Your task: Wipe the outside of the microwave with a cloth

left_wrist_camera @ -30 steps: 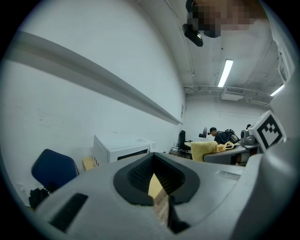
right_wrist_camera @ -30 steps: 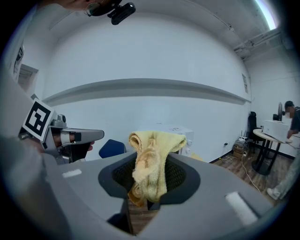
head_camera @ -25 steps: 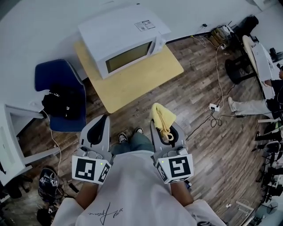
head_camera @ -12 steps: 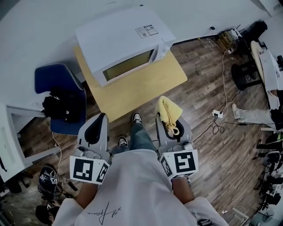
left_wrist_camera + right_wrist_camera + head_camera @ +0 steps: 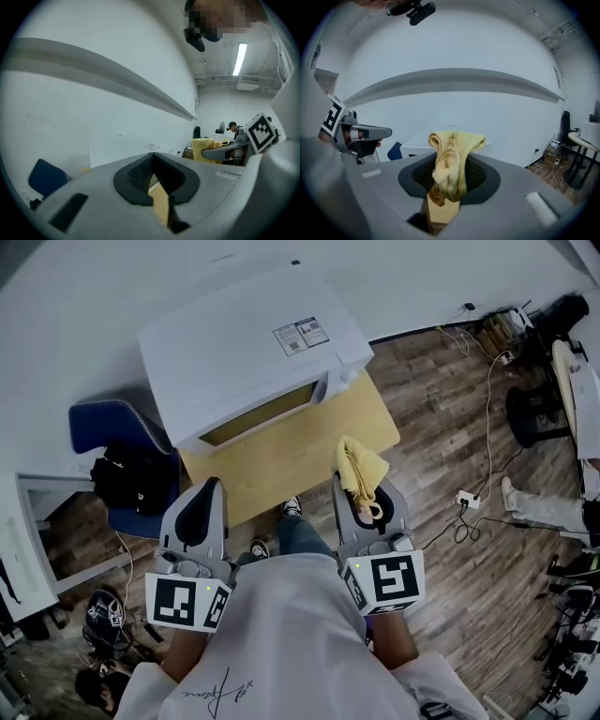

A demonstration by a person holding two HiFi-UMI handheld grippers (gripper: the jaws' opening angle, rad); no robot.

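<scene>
Looking down from the head view, the white microwave (image 5: 234,352) sits on a wooden bench (image 5: 309,442) ahead, well apart from both tongs. The right tongs (image 5: 362,491) carry a yellow cloth (image 5: 360,470); the left tongs (image 5: 208,486) carry nothing. The left gripper view shows its jaws drawn together to a thin slit, empty. The right gripper view shows the jaws clenched on the cloth's bunched middle, with folds spilling above. Soft, light and limp, it will likely flop unless pinched deep across several layers, leaving a wad free for wiping.
</scene>
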